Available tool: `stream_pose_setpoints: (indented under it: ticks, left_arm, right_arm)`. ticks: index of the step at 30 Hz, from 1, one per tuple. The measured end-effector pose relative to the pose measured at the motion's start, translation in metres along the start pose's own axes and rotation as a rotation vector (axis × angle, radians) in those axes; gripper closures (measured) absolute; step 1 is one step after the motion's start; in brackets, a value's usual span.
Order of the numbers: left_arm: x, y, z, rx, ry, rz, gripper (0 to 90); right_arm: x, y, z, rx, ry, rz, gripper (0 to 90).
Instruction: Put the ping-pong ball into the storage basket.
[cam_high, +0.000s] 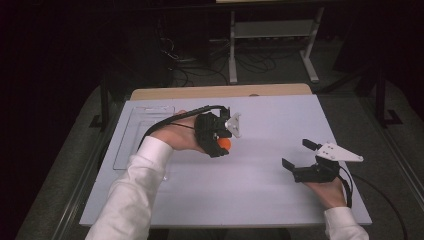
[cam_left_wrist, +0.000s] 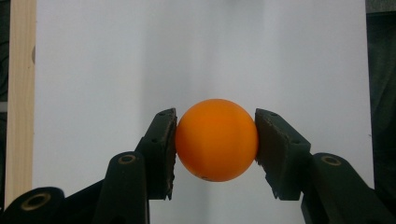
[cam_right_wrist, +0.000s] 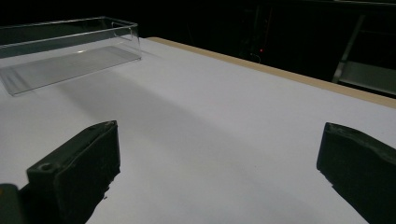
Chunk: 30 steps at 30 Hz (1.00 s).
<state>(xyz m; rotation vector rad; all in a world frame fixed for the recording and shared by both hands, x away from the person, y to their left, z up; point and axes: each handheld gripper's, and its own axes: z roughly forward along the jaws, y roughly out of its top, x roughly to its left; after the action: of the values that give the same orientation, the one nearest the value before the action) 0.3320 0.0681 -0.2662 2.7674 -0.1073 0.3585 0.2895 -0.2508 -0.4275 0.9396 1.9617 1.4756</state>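
Tray, clear plastic, lies at far left of white tabletop. Left claw is just right of it, clamped on orange ball; both pads press ball's sides, w/ ball clear of the surface beneath. Right claw sits near tabletop's right edge, well apart from ball, jaws wide apart w/ nothing between them, pads touching nothing.

A smooth, matt orange ball sits above a matt white tabletop; the tray is clear, glossy plastic.
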Motion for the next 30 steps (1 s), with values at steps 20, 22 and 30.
stream_pose_setpoints:
  ticks: [20,22,30]
  left_arm:
    - [0.005,-0.021,-0.019,0.028,0.019,-0.030,50.9]
    - [0.005,-0.024,-0.019,0.041,0.019,-0.034,50.9]
    - [0.006,-0.035,-0.019,0.067,0.018,-0.054,50.8]
  right_arm:
    - [0.000,0.000,0.001,0.006,0.004,-0.003,0.0]
    - [0.000,0.000,0.001,0.006,0.004,-0.004,0.0]
    - [0.000,-0.001,0.002,0.008,0.004,-0.007,0.0]
